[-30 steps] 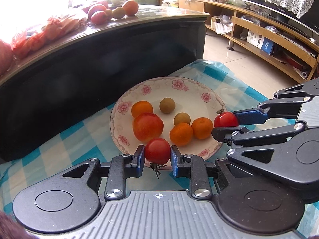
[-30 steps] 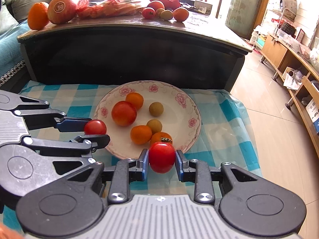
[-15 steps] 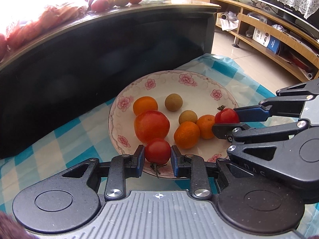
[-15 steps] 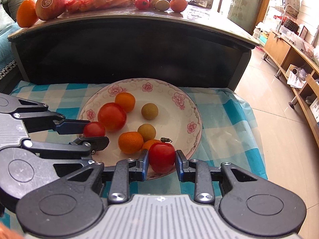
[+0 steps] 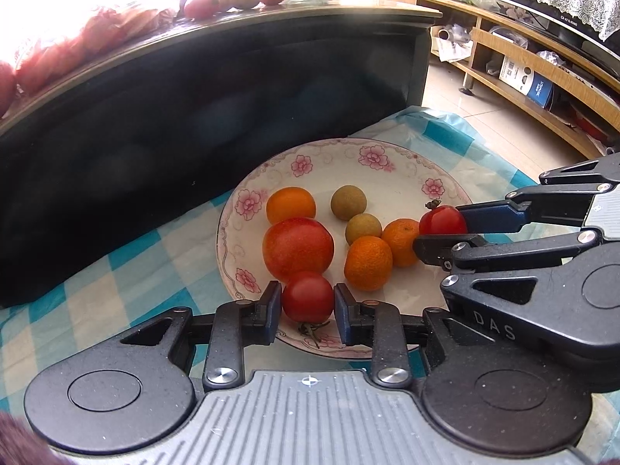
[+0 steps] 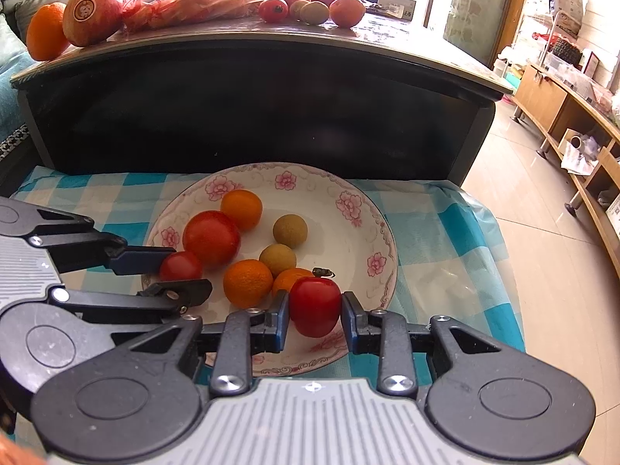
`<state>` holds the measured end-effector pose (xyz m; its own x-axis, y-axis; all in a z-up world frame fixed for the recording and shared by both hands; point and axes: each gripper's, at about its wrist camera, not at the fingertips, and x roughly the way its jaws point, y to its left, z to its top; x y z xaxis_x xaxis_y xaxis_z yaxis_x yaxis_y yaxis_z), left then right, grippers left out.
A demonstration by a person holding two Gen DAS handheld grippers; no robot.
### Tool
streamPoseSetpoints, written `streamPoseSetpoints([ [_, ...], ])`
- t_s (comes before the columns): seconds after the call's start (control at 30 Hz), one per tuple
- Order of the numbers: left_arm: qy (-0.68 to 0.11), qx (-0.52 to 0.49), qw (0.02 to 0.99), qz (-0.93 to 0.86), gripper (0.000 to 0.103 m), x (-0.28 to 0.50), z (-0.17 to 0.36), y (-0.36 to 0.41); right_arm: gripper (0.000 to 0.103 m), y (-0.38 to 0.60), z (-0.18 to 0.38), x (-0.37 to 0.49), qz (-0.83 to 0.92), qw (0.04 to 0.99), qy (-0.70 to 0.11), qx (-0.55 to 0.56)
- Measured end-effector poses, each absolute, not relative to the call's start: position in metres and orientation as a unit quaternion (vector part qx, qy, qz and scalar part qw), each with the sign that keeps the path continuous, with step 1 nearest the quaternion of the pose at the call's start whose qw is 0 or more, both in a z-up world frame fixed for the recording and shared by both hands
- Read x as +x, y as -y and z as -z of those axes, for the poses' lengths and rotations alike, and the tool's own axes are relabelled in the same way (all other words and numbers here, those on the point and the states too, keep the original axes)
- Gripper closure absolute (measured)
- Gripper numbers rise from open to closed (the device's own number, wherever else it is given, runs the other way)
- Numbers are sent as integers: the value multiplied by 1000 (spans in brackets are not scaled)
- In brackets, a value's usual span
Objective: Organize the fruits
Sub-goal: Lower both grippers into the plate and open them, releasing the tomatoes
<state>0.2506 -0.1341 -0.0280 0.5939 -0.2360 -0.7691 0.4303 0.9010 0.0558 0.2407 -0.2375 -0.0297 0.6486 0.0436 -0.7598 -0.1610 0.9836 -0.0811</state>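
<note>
Both grippers opening over floral white ceramic plate (image 5: 391, 178): left gripper (image 5: 307, 306) around small red tomato (image 5: 307, 296), right gripper (image 6: 315, 316) around another red tomato (image 6: 314, 306).

My plate (image 6: 372, 209) is white with pink flowers on its rim. It holds three orange citrus fruits (image 6: 241, 209), two olive-brown round fruits (image 6: 290, 231) and one large red-orange tomato (image 6: 211, 238). My small tomatoes (image 6: 314, 306) are red. The cloth (image 6: 445, 240) is checked teal and cream. My gripper pads (image 6: 281, 321) are blue on black arms.
</note>
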Motion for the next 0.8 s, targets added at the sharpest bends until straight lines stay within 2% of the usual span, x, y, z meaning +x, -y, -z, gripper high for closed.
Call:
streamPoseSetpoints([
  [0.5,-395,107,894,182,52,247,11,127,69,235,15,238,-44,911,-403,-71],
  [0.8,-382,102,899,189,48,236,-4,123,68,233,-4,229,-27,915,-394,-77],
])
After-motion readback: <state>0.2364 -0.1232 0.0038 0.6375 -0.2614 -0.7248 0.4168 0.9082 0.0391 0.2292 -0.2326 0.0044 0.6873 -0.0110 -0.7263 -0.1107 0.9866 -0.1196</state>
